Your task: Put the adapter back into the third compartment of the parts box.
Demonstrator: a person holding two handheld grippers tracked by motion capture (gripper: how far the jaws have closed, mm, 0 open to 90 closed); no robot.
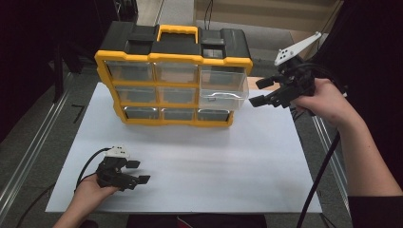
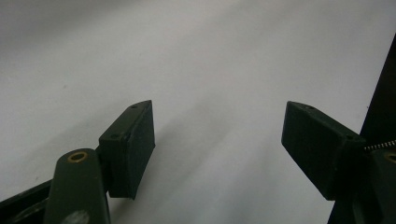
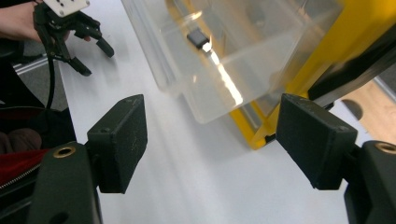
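A: How is the right tool point(image 1: 261, 91) set, and where is the thing being worked on?

B: The right tool's jaws are spread wide, with nothing between them. The clear drawer point(image 1: 223, 94) is pulled partway out of the yellow organizer point(image 1: 173, 59), in the middle row at the right column. A small dark part point(image 3: 198, 37) is seen lying inside it.

A: Which way does the drawer lie from the tool?

B: In the high view the drawer is found at 9 o'clock from the right tool, just beside its tips but apart from them. The drawer's long axis is taken to run from 12 to 6 o'clock, its slide direction.

A: And the left tool point(image 1: 139, 172)?

B: It is rested near the 7 o'clock corner of the white table point(image 1: 199, 161), jaws spread and empty, well apart from the drawer. The right hand is the nearer.

A: What room is available?

B: Bare table is left at 6 o'clock of the organizer; the right table edge lies close beneath the right hand point(image 1: 325, 102).
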